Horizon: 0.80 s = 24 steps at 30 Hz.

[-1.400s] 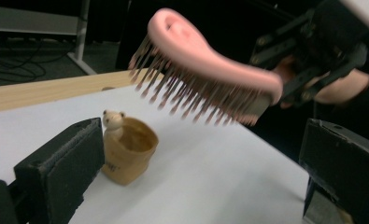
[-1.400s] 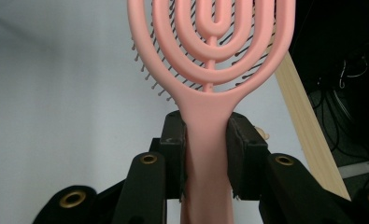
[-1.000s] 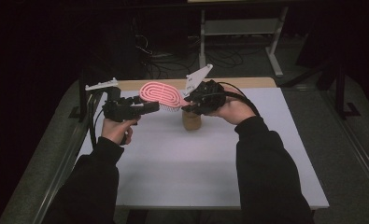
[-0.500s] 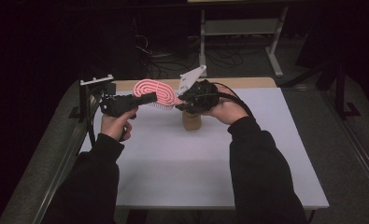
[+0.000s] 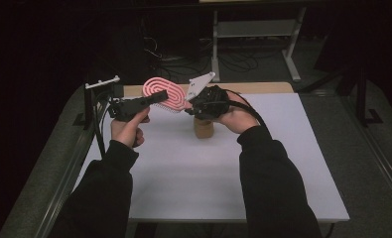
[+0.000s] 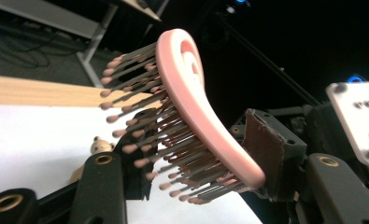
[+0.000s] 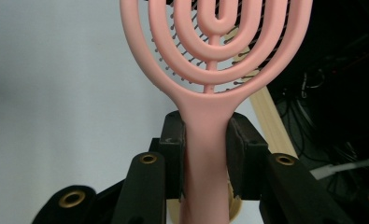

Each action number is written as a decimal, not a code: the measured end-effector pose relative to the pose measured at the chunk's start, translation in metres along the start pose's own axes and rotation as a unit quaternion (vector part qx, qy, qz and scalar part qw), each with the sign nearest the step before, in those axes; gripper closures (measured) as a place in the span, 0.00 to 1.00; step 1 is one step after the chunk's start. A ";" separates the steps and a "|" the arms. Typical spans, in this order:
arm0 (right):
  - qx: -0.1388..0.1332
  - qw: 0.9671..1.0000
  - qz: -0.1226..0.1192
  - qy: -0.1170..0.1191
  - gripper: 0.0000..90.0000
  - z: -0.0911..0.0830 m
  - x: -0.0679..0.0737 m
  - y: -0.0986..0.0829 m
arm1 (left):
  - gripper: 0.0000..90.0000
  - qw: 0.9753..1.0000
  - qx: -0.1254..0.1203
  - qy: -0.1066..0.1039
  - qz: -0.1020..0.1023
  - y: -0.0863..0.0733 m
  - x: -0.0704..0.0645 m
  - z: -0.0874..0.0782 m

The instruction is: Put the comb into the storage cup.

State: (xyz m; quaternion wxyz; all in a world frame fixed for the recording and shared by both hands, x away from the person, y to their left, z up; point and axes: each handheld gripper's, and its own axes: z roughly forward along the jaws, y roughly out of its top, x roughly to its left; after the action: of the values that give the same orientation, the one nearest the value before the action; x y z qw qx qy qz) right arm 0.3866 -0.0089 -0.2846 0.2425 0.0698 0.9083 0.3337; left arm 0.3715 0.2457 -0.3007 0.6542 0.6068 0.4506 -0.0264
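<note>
high view: the pink hairbrush [image 5: 163, 92] is held in the air above the far part of the white bench [image 5: 283, 163], its long axis running left to right, head toward the left tongs [image 5: 151, 100], handle in the right tongs [image 5: 189, 108]. a small wooden figure [image 5: 203, 128] stands below.

left gripper view: bristles [image 6: 145, 130] face the bench; the left tongs look closed on the head's end.

right gripper view: the right tongs clamp the handle [image 7: 205, 140]. it looks light, stiff, smooth plastic; the handle is the best grip.

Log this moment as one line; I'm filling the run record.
right tongs: shut on pink hairbrush handle | left tongs: at brush bristles, grip unclear | brush: held above white table | small wooden figure: standing below
</note>
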 end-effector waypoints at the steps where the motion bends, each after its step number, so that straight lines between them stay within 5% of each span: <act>1: -0.001 1.000 0.000 -0.003 0.76 0.001 0.000 0.000 | 0.52 1.000 0.001 -0.003 -0.002 0.000 0.000 0.001; 15: 0.002 0.999 0.006 -0.033 0.75 0.005 0.002 -0.004 | 0.69 1.000 0.008 -0.007 -0.002 0.002 -0.002 0.005; 24: -0.004 1.000 0.021 -0.020 0.74 0.005 0.000 -0.009 | 0.70 0.999 0.009 0.006 0.032 0.004 -0.012 0.009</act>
State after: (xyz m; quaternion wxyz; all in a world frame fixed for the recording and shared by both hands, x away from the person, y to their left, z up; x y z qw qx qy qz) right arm 0.3897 -0.0127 -0.2934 0.2538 0.0945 0.9004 0.3405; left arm 0.3720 0.2330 -0.2919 0.6464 0.6272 0.4344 -0.0058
